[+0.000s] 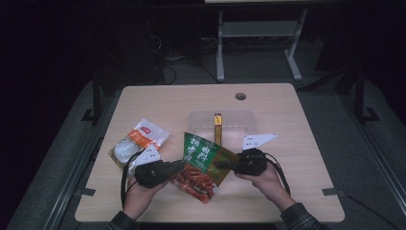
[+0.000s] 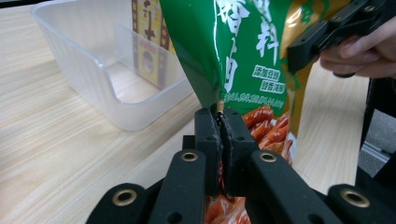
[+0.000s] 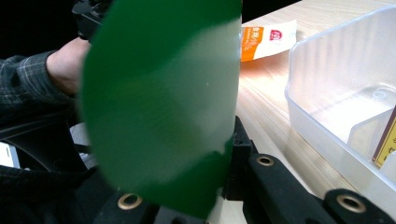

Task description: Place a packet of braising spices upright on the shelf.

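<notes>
A green snack bag point(image 1: 203, 163) printed with red sausages is held up above the table between both grippers. My left gripper point(image 1: 182, 166) is shut on the bag's left edge; in the left gripper view its jaws point(image 2: 220, 116) pinch the bag point(image 2: 233, 51) at a seam. From the other side, my right gripper point(image 1: 221, 165) grips the bag's right edge, and it also appears far off as the right gripper point(image 2: 299, 51) clamped on the gold rim. In the right gripper view the bag's plain green back point(image 3: 163, 107) hides most of the jaws.
A clear plastic container point(image 1: 239, 120) stands just behind the bag with a narrow yellow box point(image 1: 218, 127) upright inside. A white and orange packet point(image 1: 139, 141) lies at the left. The wooden table point(image 1: 297, 191) has a cable hole point(image 1: 240, 96) at the back.
</notes>
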Motion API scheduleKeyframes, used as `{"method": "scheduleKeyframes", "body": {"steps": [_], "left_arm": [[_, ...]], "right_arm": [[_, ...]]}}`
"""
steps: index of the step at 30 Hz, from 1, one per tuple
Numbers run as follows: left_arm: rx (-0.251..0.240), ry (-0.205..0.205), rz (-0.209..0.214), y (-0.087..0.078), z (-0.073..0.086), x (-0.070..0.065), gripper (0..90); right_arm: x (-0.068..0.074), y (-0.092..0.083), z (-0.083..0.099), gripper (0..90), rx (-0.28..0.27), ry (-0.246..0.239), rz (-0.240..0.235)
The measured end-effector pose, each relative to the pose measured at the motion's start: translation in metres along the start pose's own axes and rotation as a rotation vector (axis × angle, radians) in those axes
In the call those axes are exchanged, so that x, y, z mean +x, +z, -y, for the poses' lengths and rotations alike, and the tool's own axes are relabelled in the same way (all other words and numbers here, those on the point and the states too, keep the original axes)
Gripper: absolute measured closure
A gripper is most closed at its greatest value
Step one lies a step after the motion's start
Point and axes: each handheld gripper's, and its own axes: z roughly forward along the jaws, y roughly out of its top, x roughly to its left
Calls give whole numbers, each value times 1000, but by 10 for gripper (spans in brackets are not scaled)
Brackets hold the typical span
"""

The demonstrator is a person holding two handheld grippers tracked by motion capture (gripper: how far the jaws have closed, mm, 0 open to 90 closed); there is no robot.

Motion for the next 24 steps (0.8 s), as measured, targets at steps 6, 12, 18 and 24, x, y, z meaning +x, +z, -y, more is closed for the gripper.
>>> {"method": "scheduleKeyframes", "body": {"steps": [6,12,18,24], "left_arm": [[-4,33,-55,-5,2,5,806],[19,82,-79,-5,4,5,616],[56,102,-81,-5,9,7,438],[85,84,-57,-8,15,10,352]], "right_arm": [[2,-4,-6,898,18,-34,-6],[5,-7,-12,898,29,-72,1],[6,-18,-16,898,14,-71,2],[6,-36,-16,899,1,-78,22]]}}
